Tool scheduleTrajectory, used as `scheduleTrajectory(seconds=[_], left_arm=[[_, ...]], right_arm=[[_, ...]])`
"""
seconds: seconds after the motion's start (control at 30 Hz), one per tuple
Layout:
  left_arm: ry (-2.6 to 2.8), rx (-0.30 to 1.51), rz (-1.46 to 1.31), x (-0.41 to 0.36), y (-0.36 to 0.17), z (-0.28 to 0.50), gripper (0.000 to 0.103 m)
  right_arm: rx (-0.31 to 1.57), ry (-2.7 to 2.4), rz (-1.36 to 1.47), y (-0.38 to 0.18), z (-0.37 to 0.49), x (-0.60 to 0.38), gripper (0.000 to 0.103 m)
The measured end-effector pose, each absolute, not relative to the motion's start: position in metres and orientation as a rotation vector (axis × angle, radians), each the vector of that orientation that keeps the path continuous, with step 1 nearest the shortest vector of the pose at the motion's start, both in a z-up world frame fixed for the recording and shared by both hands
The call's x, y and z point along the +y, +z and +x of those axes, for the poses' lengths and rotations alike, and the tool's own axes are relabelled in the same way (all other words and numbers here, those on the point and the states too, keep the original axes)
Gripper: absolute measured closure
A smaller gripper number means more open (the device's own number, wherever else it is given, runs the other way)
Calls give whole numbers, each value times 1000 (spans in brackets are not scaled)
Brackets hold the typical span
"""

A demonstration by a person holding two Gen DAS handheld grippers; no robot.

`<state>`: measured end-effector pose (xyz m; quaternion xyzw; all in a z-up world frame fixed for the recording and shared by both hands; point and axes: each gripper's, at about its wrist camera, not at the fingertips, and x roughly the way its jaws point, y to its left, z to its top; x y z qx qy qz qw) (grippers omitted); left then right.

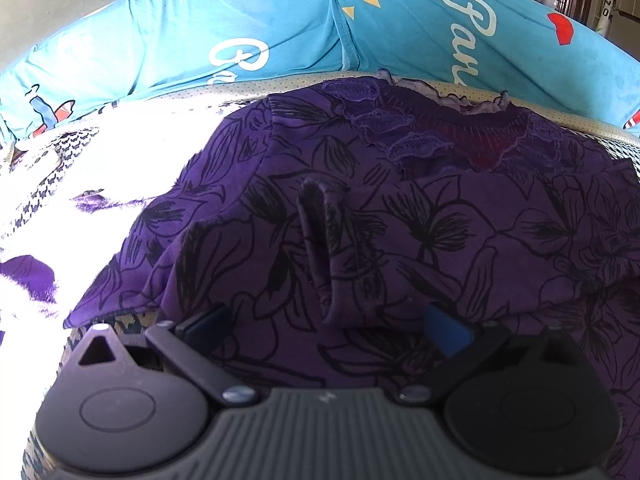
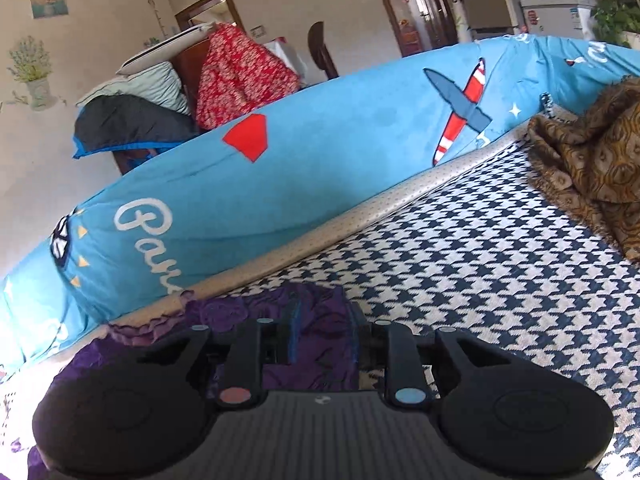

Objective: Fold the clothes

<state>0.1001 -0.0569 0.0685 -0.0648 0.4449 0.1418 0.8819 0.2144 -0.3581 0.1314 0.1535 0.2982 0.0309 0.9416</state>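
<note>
Gaping left gripper (image 1: 326, 322) over purple top (image 1: 400, 220) | right gripper (image 2: 322, 334) pinching its edge | houndstooth cover (image 2: 480, 280) bare rightward

one purple top (image 1: 400, 220), one brown cloth (image 2: 592, 160) — two garments

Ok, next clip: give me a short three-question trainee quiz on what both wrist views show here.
1. True or false: the left gripper has its jaws spread wide over the purple garment.
2. What lies between the right gripper fingers: A) the brown cloth, B) purple fabric, C) nothing?
3. What pattern covers the surface under the clothes?

Key: 1 true; 2 B, though whether they clamp it is unclear; 3 blue-and-white houndstooth.
</note>
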Motion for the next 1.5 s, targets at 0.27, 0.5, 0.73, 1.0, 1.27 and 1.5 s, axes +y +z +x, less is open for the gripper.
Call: scheduleTrajectory(seconds=[0.27,0.5,0.73,1.0,1.27,1.5], left_arm=[[327,925,-138,-53,71,98,0],[334,948,-140,-48,68,95,0],[337,969,-132,-44,67,89,0],[349,969,-126,-34,71,78,0],[402,956,-145,-6,76,64,0],[478,963,-194,23,75,52,0]], right_arm=[[684,224,221,122,197,-328,81],[759,321,126,117,187,-303,80],[882,175,-8,79,189,-309,86],[832,53,1,104,162,-292,73],[808,142,5,114,114,-254,66],[890,265,88,99,75,-230,61]])
